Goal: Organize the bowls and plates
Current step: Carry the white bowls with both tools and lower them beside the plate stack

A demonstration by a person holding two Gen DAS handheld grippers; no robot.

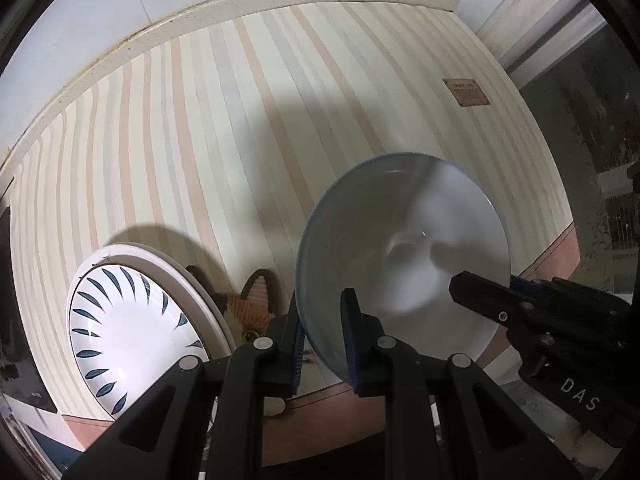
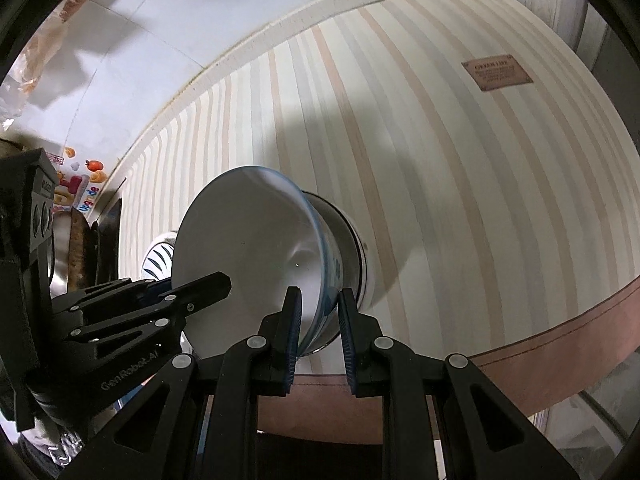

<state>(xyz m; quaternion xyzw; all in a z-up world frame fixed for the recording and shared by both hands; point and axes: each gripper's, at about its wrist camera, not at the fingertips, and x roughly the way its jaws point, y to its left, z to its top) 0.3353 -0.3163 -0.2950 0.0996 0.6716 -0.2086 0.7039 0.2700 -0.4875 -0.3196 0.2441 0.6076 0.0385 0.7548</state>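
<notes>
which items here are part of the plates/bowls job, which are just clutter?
Job:
- bowl, both grippers on its rim: left gripper, right gripper
- leaf-pattern plate, lying on a plain white plate
- second bowl under the held one

Clutter:
- striped tablecloth
- brown label
- orange cat figure
- colourful packet

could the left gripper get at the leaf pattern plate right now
Probably not yet. The left gripper is closed on the rim of the white bowl, which the right gripper also grips. The leaf-pattern plate lies uncovered to its left, but the bowl must be released first.
</notes>
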